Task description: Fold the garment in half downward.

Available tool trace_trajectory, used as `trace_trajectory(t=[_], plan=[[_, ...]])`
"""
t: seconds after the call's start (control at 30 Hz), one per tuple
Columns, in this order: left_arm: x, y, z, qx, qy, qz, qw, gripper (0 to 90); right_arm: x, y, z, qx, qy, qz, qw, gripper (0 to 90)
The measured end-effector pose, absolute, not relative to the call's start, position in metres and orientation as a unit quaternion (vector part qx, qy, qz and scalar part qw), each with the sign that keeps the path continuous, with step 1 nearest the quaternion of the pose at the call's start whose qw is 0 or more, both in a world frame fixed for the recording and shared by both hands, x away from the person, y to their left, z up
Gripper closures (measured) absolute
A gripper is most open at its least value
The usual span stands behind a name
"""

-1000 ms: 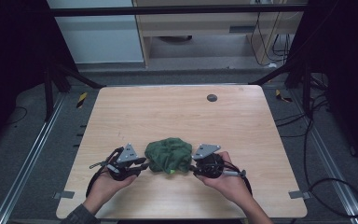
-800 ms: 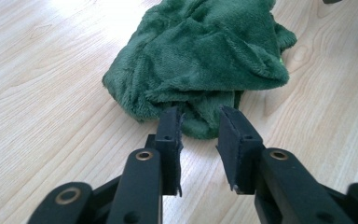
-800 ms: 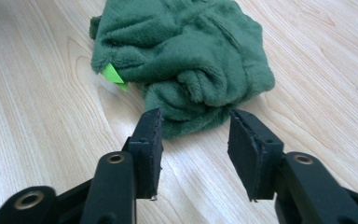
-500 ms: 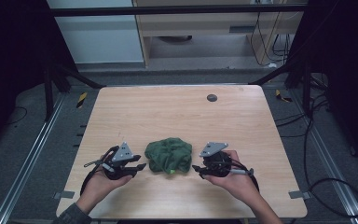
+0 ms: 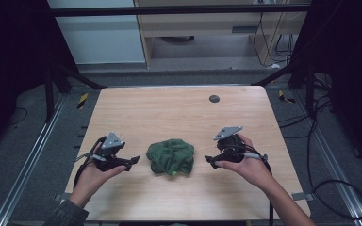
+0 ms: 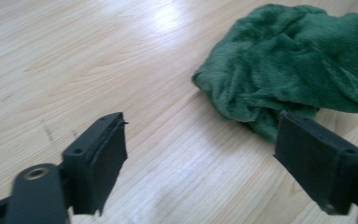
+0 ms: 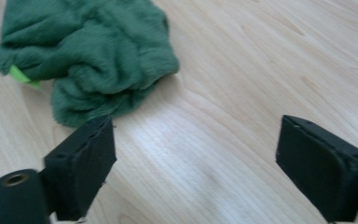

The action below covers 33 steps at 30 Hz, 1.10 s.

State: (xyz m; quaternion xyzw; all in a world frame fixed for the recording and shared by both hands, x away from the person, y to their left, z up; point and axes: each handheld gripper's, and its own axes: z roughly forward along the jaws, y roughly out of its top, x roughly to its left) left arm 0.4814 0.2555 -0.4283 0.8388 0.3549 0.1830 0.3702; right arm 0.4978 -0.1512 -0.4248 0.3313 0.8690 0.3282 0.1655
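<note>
We held the left gripper and right gripper wide open, flanking the crumpled green fleece cloth at lower centre, seemingly ready to grasp it.

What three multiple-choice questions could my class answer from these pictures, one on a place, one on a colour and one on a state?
1. Where does the cloth lie?
A. Between the two claws
B. At the table's far edge
C. On the floor

2. What colour is the cloth?
A. Red
B. Green
C. White

3. How do the jaws of the left claw stand?
A. Shut on the cloth
B. Shut on nothing
C. Open, holding nothing

Answers: 1 A, it sits on the table with the left claw on one side and the right claw on the other. 2 B, its fabric is dark green. 3 C, bare wood shows between the jaws.
</note>
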Motion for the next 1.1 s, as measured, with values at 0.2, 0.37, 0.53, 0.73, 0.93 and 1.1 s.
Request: trace_trajectory(t=[0.2,0.37,0.53,0.73,0.93,1.1], plan=[[0.486,0.263,-0.427,0.837,0.36,0.182,0.37,11.4,0.505,-0.161,-0.423,0.34,0.859,0.34,0.175,7.9],[0.497,0.268,-0.427,0.837,0.36,0.178,0.372,8.2,0.511,-0.172,-0.426,0.364,0.843,0.35,0.183,7.3],[0.505,0.273,-0.428,0.837,0.359,0.176,0.374,7.1,0.514,-0.181,-0.43,0.39,0.828,0.357,0.185,7.3],[0.511,0.28,-0.429,0.83,0.371,0.181,0.375,6.8,0.511,-0.191,-0.434,0.416,0.815,0.356,0.193,7.3],[0.52,0.287,-0.435,0.833,0.382,0.188,0.354,6.8,0.517,-0.198,-0.437,0.432,0.803,0.359,0.2,7.5],[0.535,0.289,-0.443,0.838,0.389,0.191,0.332,6.8,0.534,-0.203,-0.447,0.453,0.792,0.359,0.195,8.8]])
